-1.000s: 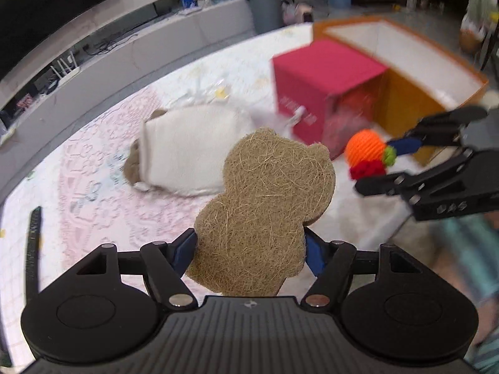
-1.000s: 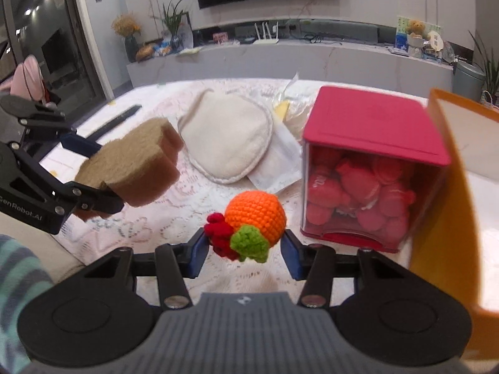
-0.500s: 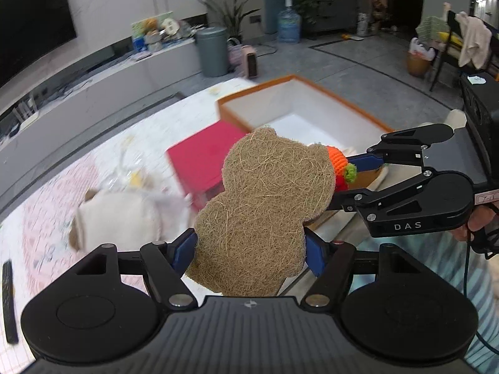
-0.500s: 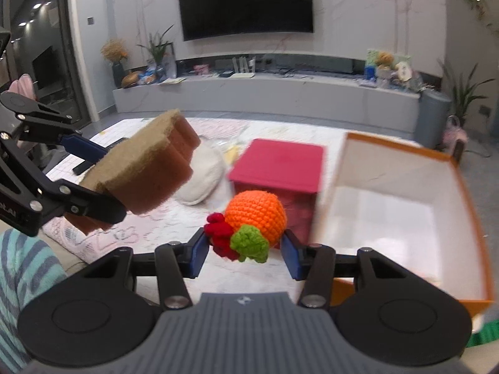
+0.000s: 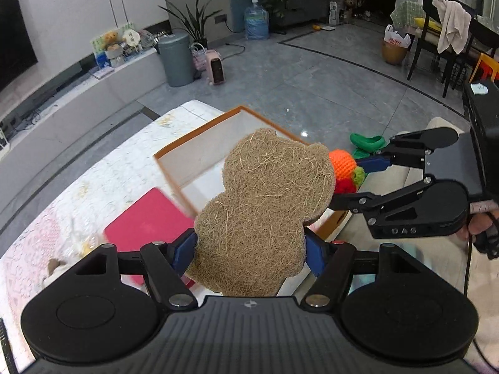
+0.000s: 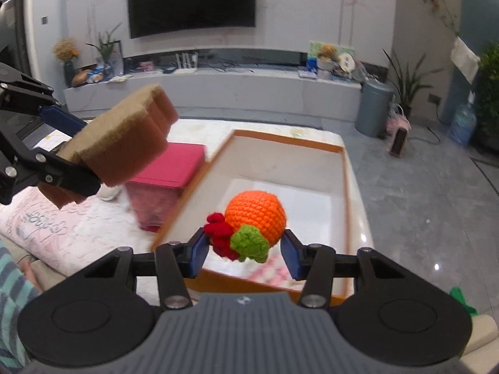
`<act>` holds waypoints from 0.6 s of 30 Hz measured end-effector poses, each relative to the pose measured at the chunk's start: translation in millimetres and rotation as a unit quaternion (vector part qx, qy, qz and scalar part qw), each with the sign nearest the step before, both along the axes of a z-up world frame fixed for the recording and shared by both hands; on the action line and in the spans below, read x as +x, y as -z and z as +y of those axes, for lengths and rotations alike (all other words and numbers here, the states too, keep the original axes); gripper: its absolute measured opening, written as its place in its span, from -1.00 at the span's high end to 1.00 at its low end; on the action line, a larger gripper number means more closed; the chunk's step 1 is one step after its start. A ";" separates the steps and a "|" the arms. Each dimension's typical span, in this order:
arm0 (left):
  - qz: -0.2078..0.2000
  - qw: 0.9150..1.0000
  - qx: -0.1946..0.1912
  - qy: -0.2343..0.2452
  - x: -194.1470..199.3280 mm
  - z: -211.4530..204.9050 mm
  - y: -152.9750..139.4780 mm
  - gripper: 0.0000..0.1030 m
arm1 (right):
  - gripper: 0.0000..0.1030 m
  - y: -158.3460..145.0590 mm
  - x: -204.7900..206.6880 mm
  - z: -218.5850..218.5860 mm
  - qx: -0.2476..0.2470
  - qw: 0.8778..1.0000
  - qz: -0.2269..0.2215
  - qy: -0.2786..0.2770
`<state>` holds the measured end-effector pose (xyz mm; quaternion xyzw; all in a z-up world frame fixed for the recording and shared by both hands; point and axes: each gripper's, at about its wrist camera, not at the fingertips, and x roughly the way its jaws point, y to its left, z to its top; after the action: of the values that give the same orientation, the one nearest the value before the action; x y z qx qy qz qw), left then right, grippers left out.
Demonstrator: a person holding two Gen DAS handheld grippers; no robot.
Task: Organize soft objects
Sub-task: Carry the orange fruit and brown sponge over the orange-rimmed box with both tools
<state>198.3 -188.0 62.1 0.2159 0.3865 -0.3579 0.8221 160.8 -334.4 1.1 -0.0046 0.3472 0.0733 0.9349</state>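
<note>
My left gripper (image 5: pixel 249 251) is shut on a brown bear-shaped fibre sponge (image 5: pixel 265 208) and holds it in the air near the orange-rimmed box (image 5: pixel 199 143). The sponge also shows in the right wrist view (image 6: pixel 124 146). My right gripper (image 6: pixel 244 251) is shut on an orange crocheted ball (image 6: pixel 254 215) with red and green bits, above the orange box (image 6: pixel 280 143), whose white inside shows. In the left wrist view the right gripper (image 5: pixel 358 180) holds the ball (image 5: pixel 343 163) just right of the sponge.
A pink-lidded box (image 6: pixel 177 162) with pink things inside stands left of the orange box on the lace-covered table (image 6: pixel 62 227). A cream soft pad's corner (image 5: pixel 54 269) lies far left. A grey bin (image 6: pixel 374 109) and floor lie beyond the table.
Both grippers have swung right with their loads, from over the pink box to the orange box. Their grips have not changed.
</note>
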 end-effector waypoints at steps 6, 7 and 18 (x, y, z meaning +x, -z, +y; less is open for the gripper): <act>0.002 0.999 0.039 -0.001 32.7 -45.7 17.0 -0.57 | 0.03 7.6 31.7 -32.1 -0.029 0.999 0.009 0.017; -0.003 0.999 0.050 0.005 39.3 -51.0 22.1 -0.57 | 0.03 9.9 37.4 -36.4 -0.034 0.999 0.009 0.019; -0.022 0.984 0.173 0.025 93.0 -105.1 85.1 -0.58 | 0.03 54.0 110.7 -49.6 -0.094 0.993 0.067 -0.025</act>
<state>291.3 -293.1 -23.1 0.3717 0.4190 -0.3011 0.7717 271.5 -384.1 -53.0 -0.0963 0.4138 0.0639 0.9030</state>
